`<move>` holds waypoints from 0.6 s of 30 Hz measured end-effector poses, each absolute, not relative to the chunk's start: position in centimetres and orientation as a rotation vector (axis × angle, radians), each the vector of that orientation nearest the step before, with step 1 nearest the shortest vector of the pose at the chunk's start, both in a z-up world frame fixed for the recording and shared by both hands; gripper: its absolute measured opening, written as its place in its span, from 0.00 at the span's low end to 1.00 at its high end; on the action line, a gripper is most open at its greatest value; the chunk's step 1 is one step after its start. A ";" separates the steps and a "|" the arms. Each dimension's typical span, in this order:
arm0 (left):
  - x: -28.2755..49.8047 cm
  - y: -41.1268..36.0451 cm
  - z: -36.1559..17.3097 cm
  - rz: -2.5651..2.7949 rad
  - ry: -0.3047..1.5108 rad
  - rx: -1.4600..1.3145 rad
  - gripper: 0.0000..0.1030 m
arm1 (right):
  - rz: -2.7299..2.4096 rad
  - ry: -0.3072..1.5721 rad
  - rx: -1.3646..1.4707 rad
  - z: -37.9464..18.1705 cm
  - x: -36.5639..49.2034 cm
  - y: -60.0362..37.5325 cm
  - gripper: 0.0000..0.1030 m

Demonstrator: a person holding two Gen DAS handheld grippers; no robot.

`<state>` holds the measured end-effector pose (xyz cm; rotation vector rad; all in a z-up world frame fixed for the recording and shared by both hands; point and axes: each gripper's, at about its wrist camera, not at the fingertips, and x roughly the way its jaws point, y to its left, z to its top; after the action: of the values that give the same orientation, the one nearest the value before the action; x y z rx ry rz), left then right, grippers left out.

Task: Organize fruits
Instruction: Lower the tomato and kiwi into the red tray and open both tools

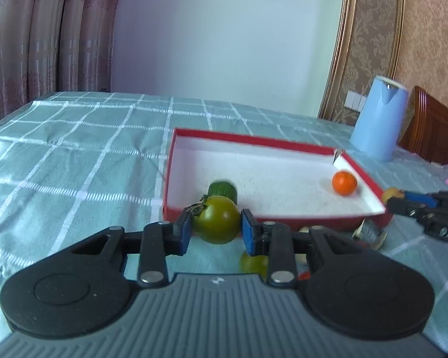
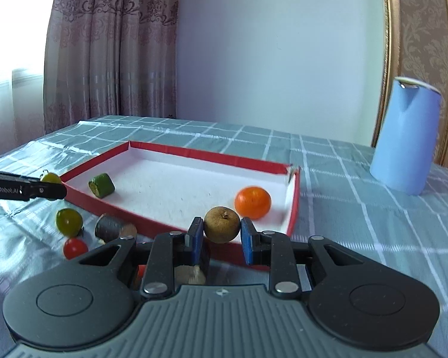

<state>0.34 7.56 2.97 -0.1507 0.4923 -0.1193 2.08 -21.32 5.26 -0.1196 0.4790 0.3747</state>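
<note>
My left gripper (image 1: 216, 226) is shut on a green tomato (image 1: 216, 220) with a stem, held just in front of the red tray's near wall (image 1: 176, 213). My right gripper (image 2: 222, 234) is shut on a brown round fruit (image 2: 222, 224), held at the tray's near wall (image 2: 233, 250). Inside the white-lined tray lie an orange (image 1: 344, 182), also in the right wrist view (image 2: 253, 202), and a green cucumber piece (image 1: 222, 190), also in the right wrist view (image 2: 101, 185). The left gripper (image 2: 49, 186) shows at the left in the right wrist view.
On the checked cloth by the tray lie another green tomato (image 2: 69, 221), a red cherry tomato (image 2: 75, 248), and a dark cylindrical piece (image 2: 113, 228). A blue jug (image 1: 379, 117) stands right of the tray; a wooden headboard (image 1: 433, 131) is behind it.
</note>
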 end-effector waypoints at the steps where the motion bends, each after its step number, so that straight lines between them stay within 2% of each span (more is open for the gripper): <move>1: 0.7 7.5 3.5 -0.123 0.487 -0.157 0.30 | 0.377 0.478 -0.127 5.4 2.5 -21.0 0.25; 6: 3.8 6.6 4.7 -0.097 0.478 -0.150 0.30 | 0.375 0.480 -0.142 5.8 5.0 -19.0 0.25; 18: 11.5 5.5 2.8 0.007 0.576 -0.130 0.30 | 0.364 0.592 -0.188 3.5 10.5 -15.2 0.25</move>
<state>11.45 5.51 2.78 -0.1304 0.5759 0.0073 10.46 -15.20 3.54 -0.1883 0.5920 0.3637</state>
